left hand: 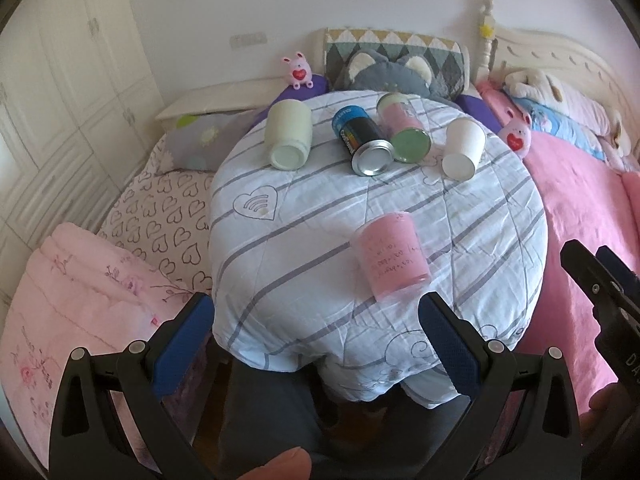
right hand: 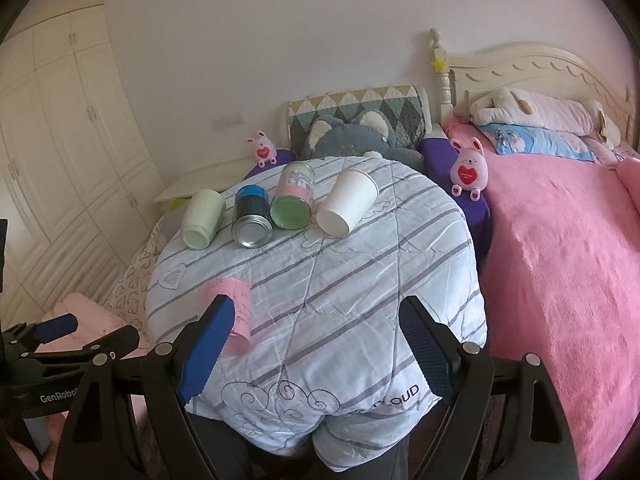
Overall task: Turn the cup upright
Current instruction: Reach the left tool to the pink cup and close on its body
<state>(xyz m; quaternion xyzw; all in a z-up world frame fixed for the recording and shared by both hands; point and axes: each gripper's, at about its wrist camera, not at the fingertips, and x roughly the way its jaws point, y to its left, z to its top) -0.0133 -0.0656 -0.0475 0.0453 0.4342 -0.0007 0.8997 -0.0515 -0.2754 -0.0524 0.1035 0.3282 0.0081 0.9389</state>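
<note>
One pink cup [left hand: 392, 257] lies on its side at the near middle of the round, stripe-covered surface [left hand: 304, 216], well apart from four other containers lying in a row at the far side: a pale green cup [left hand: 288, 134] at the left, a dark can [left hand: 362, 140], a pink-and-green jar [left hand: 404, 128], and a white paper cup [left hand: 463, 148] at the right. Two pink bunny toys [right hand: 469, 166] sit beyond the surface, beside a pink bed [right hand: 560, 260]. The left hand-held gripper [left hand: 316, 344] is spread wide and holds nothing, just near of the pink cup. The right hand-held gripper [right hand: 316, 344] is likewise wide and empty, its left finger overlapping the pink cup in the right wrist view; contact cannot be told.
</note>
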